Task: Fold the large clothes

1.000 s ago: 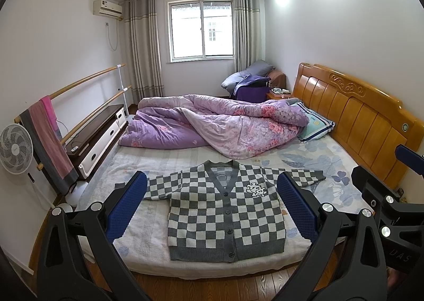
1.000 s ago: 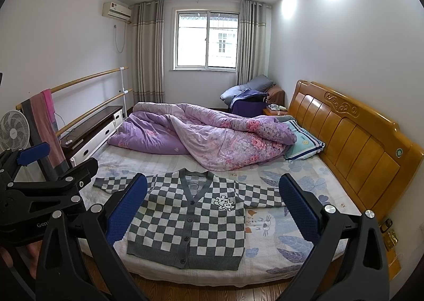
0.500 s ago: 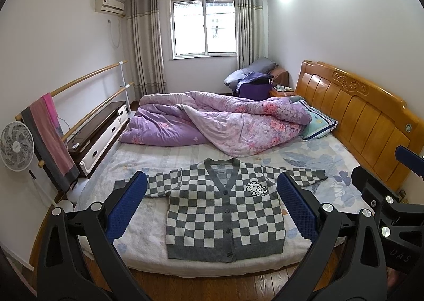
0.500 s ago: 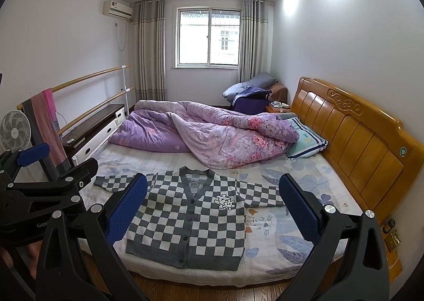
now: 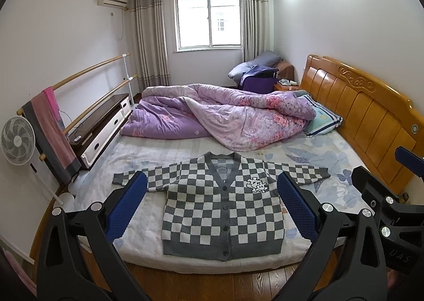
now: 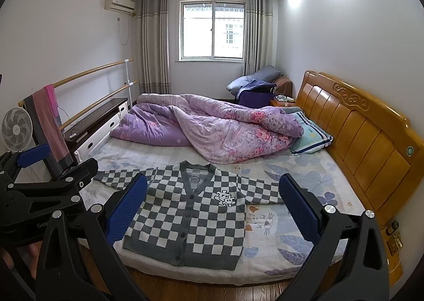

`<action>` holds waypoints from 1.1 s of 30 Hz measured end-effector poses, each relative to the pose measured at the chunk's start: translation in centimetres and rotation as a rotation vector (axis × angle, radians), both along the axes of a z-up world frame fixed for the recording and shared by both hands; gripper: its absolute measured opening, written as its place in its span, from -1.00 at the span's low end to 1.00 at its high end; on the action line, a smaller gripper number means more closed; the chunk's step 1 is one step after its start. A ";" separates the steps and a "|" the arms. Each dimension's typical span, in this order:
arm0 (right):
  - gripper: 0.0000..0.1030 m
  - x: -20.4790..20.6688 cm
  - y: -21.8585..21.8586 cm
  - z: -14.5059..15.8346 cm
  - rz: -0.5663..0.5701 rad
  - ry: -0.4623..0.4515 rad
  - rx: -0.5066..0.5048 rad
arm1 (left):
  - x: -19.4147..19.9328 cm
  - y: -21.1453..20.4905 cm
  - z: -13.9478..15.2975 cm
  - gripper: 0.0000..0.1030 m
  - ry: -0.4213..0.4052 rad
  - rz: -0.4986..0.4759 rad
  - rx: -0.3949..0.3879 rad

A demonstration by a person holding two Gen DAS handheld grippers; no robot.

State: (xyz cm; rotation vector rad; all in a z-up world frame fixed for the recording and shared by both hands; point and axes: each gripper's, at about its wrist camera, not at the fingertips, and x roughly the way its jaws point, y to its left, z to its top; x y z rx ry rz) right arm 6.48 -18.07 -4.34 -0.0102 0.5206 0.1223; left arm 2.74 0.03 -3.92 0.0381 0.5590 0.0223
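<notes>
A grey-and-white checked cardigan (image 5: 222, 211) lies flat on the bed (image 5: 331, 163), front up and buttoned, its sleeves stretched out to either side and its hem near the bed's near edge. A small white patch sits on its chest.

The left tool (image 5: 212, 205) hangs in the air short of the bed, its two blue-padded fingers (image 5: 127, 205) spread wide and holding nothing. Seen from the left wrist view, the cardigan's body lies between the two pads but well beyond them; the left pad overlaps the view of one sleeve without touching it.

The right tool (image 6: 213, 208) is likewise spread wide and empty, also off the bed. In the right wrist view the cardigan sits between and beyond its fingers, slightly to the left of centre. Each tool shows at the edge of the other's view, side by side.

Further back on the bed lies a crumpled purple floral quilt (image 5: 225, 115), apart from the cardigan, with a striped pillow (image 5: 322, 119) against the wooden headboard (image 5: 371, 110).
</notes>
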 end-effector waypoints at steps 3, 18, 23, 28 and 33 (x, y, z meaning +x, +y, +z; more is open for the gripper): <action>0.86 0.4 0.1 -0.3 0.007 0.014 0.000 | 0.9 -0.5 -0.2 0.91 0.020 0.009 -0.001; 0.86 4.6 2.7 -1.8 0.018 0.088 -0.014 | 6.1 1.0 -2.4 0.91 0.114 0.016 0.001; 0.86 7.3 6.0 -2.2 0.004 0.115 -0.016 | 9.2 4.6 -3.1 0.91 0.141 -0.004 -0.010; 0.86 9.8 9.4 -2.5 -0.027 0.138 -0.009 | 12.7 8.3 -3.2 0.91 0.157 -0.039 -0.007; 0.86 12.1 12.7 -2.9 -0.060 0.177 -0.003 | 15.5 11.9 -3.4 0.91 0.186 -0.073 -0.015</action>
